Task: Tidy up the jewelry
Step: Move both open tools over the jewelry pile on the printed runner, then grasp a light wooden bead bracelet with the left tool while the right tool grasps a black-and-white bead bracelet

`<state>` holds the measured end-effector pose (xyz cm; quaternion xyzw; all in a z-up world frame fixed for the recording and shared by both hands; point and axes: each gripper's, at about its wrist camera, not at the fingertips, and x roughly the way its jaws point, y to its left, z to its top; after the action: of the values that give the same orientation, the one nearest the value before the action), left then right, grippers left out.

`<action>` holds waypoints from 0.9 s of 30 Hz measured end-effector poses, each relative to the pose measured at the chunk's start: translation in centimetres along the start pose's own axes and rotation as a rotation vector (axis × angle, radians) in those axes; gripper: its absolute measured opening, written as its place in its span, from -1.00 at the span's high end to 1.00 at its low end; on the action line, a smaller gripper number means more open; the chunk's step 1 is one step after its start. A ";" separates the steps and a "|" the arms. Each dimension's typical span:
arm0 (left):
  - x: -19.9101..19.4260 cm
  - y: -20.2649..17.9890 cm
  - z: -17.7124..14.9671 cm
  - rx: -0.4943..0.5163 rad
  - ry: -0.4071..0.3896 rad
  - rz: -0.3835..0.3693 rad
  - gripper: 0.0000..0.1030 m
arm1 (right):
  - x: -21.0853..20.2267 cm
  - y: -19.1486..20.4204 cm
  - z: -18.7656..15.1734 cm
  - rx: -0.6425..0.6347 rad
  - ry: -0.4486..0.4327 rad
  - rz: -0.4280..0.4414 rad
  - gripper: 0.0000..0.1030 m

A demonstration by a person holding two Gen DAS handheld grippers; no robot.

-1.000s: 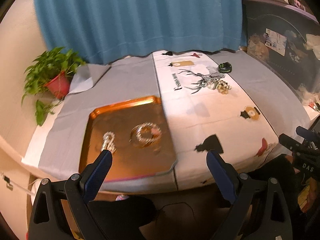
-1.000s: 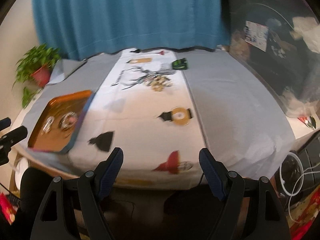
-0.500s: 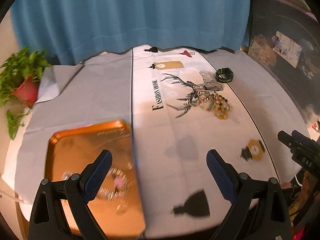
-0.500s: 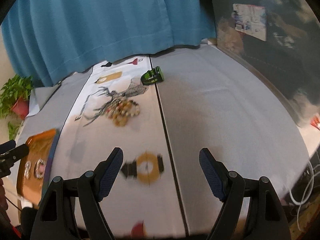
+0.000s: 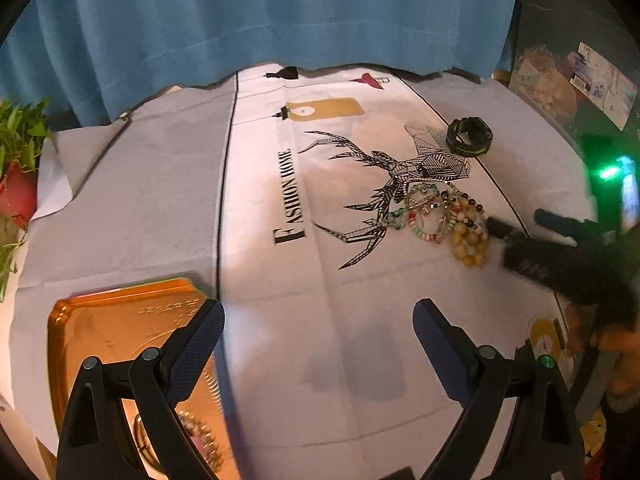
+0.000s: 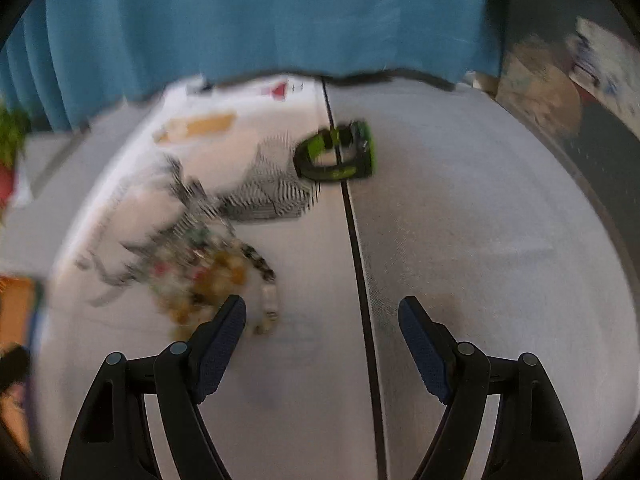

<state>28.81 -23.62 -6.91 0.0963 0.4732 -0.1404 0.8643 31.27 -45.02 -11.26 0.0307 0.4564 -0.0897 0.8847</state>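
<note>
A pile of beaded bracelets point(image 5: 444, 216) lies on the white printed cloth, blurred in the right wrist view point(image 6: 200, 276). A black and green band point(image 5: 469, 137) lies beyond it, also in the right wrist view point(image 6: 338, 156). An orange tray point(image 5: 104, 320) at the near left holds a bracelet point(image 5: 200, 440). My left gripper point(image 5: 318, 332) is open and empty above the cloth beside the tray. My right gripper point(image 6: 322, 328) is open and empty, just right of the pile; it shows in the left wrist view point(image 5: 532, 228) next to the beads.
A potted plant point(image 5: 16, 160) stands at the table's left edge. A blue curtain point(image 5: 260, 12) hangs behind the table. Dark furniture with clutter point(image 5: 580, 80) stands at the right.
Both grippers have moved forward over the table. The tray slid to the lower left of the left view. The right gripper has closed in on the bead pile.
</note>
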 end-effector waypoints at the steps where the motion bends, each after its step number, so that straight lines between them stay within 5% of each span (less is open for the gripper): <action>1: 0.4 -0.2 0.2 -0.001 0.007 -0.009 -0.82 | 0.5 0.1 -0.2 -0.017 0.004 -0.008 -0.56; 6: 1.7 -2.1 1.0 0.002 0.034 -0.086 -0.82 | -0.3 -1.7 -1.4 -0.026 -0.004 -0.088 -0.62; 13: 4.2 -7.1 2.0 0.051 0.087 -0.230 -0.82 | -1.4 -4.3 -3.5 0.004 -0.018 -0.056 -0.69; 18: 5.9 -8.9 2.6 0.100 0.107 -0.198 -0.81 | -1.4 -5.0 -3.9 0.029 -0.030 -0.033 -0.74; 22: 7.6 -9.6 2.9 0.095 0.179 -0.199 -0.37 | -1.4 -4.7 -3.8 0.003 -0.037 -0.035 -0.72; 23: 7.4 -10.0 3.0 0.115 0.168 -0.201 -0.02 | -1.5 -4.4 -3.8 -0.018 -0.042 -0.024 -0.55; 24: 7.2 -10.8 3.0 0.152 0.166 -0.209 0.12 | -1.7 -4.1 -3.8 -0.040 -0.046 0.009 -0.36; 25: 7.1 -11.5 2.9 0.191 0.165 -0.217 0.63 | -1.9 -3.7 -3.8 -0.067 -0.047 0.056 0.07; 27: 6.5 -13.0 2.5 0.273 0.159 -0.224 0.80 | -2.3 -2.4 -4.0 -0.131 -0.051 0.085 0.59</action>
<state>29.82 -37.58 -11.52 0.1701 0.5243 -0.2907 0.7821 26.34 -46.54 -11.62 -0.0100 0.4371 -0.0228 0.8991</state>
